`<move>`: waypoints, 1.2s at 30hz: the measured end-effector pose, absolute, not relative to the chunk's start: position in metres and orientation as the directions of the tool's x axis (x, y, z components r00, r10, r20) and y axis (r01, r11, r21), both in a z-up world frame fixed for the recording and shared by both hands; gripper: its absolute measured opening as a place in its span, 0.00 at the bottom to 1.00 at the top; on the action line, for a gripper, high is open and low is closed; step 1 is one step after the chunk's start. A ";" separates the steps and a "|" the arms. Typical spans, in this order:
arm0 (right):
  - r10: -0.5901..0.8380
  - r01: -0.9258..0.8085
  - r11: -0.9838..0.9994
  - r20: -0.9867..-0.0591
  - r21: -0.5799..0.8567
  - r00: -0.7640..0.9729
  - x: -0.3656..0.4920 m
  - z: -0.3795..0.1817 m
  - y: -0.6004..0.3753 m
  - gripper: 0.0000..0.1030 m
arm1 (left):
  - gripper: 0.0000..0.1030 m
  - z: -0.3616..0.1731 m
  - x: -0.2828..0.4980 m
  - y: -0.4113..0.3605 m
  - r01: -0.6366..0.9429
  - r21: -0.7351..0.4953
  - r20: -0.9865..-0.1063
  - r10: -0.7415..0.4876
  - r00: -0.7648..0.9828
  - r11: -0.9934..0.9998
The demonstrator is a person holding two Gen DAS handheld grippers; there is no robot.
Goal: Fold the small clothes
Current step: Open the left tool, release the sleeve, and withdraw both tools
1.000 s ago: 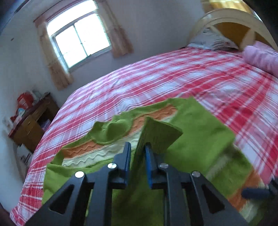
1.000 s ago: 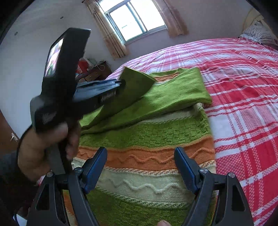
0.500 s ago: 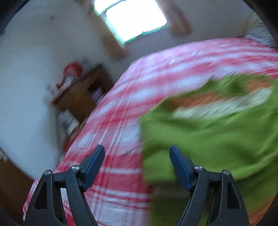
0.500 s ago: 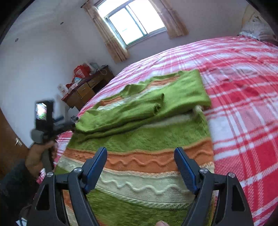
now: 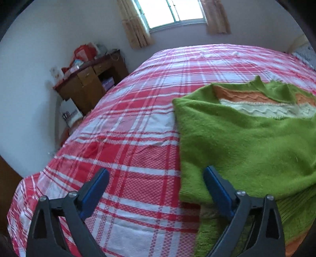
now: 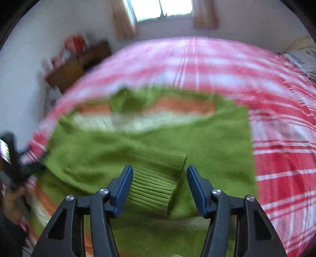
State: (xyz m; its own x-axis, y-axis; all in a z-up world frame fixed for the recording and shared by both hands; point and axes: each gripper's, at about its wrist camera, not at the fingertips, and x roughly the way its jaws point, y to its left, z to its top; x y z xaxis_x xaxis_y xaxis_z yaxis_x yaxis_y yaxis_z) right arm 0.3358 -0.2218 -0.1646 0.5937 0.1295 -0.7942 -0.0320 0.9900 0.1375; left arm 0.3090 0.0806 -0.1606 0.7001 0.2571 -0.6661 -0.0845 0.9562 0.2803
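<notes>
Left wrist view: the green sweater (image 5: 246,138) lies flat on the bed (image 5: 138,122), with its left edge running straight down the red-and-white checked sheet. Left of that edge the sheet is bare as far as the bed's side, so there is open room there. Beyond the bed's side stands a wooden cabinet (image 5: 88,83) against the wall, and a window (image 5: 169,11) sits above the bed's far edge. The left gripper (image 5: 156,189) points down and forward over the sweater's near left corner. Its jaws have just been opening and now stand wide apart. The hem corner lies between them, yet neither pad presses on it; the right-hand pad hangs over the knit, the left-hand pad over bare sheet.

Right wrist view: the picture is smeared by motion. The sweater (image 6: 207,142) fills the middle, with a sleeve folded across its body and the ribbed cuff (image 6: 156,183) nearest. Right of the sweater the sheet is bare to the bed's (image 6: 276,118) edge. The right gripper (image 6: 160,181) tilts steeply down at the cuff. Its jaws have just been closing and stand about half apart; the cuff lies between them, but a gap shows beside the right-hand pad, so nothing is clamped. At the sweater's left edge the left gripper (image 6: 11,158) appears as a dark blur.
</notes>
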 end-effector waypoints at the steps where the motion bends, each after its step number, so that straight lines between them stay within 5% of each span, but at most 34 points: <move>1: 0.098 -0.015 0.994 -0.802 0.110 0.589 0.340 -0.171 -0.220 0.49 | 0.99 -0.165 0.312 0.083 -0.088 0.276 -0.673 0.257 0.694 0.957; 6: 0.033 0.011 0.999 -0.768 0.052 0.640 0.332 -0.156 -0.212 0.49 | 1.00 -0.169 0.315 0.084 -0.100 0.259 -0.678 0.254 0.689 0.961; 10: 0.102 -0.135 0.991 -0.702 0.009 0.704 0.309 -0.139 -0.175 0.49 | 1.00 -0.170 0.316 0.084 -0.095 0.243 -0.685 0.241 0.688 0.965; 16: 0.180 -0.180 0.980 -0.757 0.084 0.628 0.297 -0.171 -0.174 0.50 | 1.00 -0.171 0.323 0.092 -0.097 0.236 -0.685 0.236 0.689 0.967; 21: 0.106 -0.221 0.974 -0.753 -0.053 0.650 0.279 -0.167 -0.161 0.50 | 1.00 -0.171 0.322 0.091 -0.096 0.244 -0.686 0.241 0.687 0.965; 25: 0.184 -0.203 0.977 -0.703 0.056 0.687 0.294 -0.144 -0.175 0.51 | 1.00 -0.172 0.320 0.091 -0.097 0.233 -0.687 0.235 0.688 0.968; 36: 0.130 -0.127 0.990 -0.734 0.060 0.667 0.298 -0.176 -0.196 0.54 | 1.00 -0.173 0.323 0.095 -0.093 0.213 -0.692 0.217 0.689 0.973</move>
State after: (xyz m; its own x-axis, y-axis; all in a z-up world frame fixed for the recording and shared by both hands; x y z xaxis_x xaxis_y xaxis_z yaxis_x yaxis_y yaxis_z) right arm 0.2977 -0.1957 -0.1757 0.6671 0.1302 -0.7335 -0.1273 0.9901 0.0599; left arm 0.3231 0.0946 -0.1731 0.6885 0.2173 -0.6919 -0.0926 0.9726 0.2133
